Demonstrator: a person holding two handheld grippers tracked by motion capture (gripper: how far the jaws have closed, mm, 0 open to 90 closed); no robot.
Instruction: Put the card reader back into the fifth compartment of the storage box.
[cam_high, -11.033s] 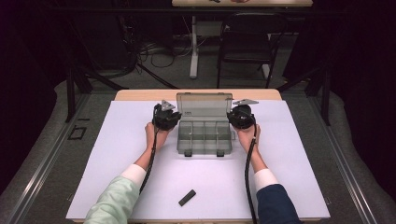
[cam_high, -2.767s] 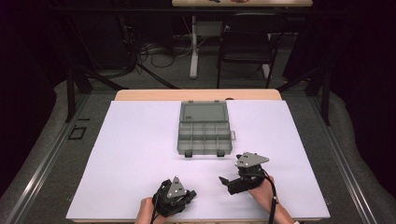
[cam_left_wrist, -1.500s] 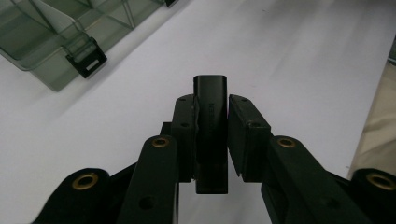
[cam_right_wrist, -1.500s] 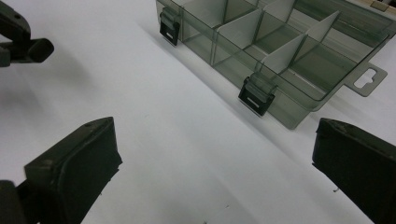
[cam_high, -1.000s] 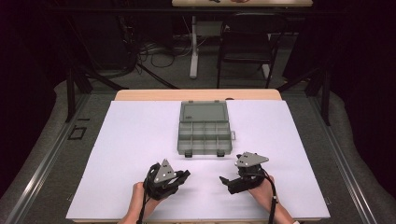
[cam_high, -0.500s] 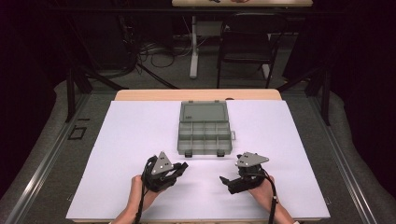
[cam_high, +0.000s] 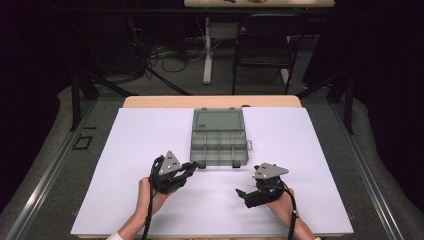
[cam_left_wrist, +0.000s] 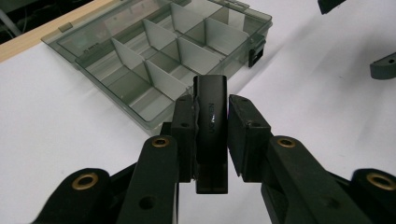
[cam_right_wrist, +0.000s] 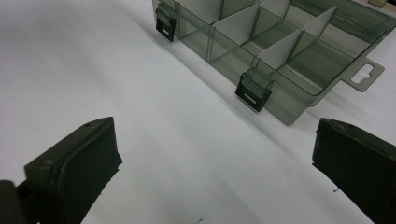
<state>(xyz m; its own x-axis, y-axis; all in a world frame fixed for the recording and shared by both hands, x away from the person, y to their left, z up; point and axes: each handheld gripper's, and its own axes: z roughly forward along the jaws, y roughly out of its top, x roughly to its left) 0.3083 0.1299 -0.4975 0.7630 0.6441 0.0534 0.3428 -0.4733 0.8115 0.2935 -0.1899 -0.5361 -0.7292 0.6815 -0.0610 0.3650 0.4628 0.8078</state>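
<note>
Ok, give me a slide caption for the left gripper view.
Left gripper shut on a black block, near the open organizer box.

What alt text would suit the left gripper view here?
The left gripper pinches a small black block upright between its two jaws. Beyond it, an open clear compartment box with white dividers lies on the white table, its compartments looking empty.

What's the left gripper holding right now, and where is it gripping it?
The left gripper clamps a small black block across its long sides, near mid-length.
</note>
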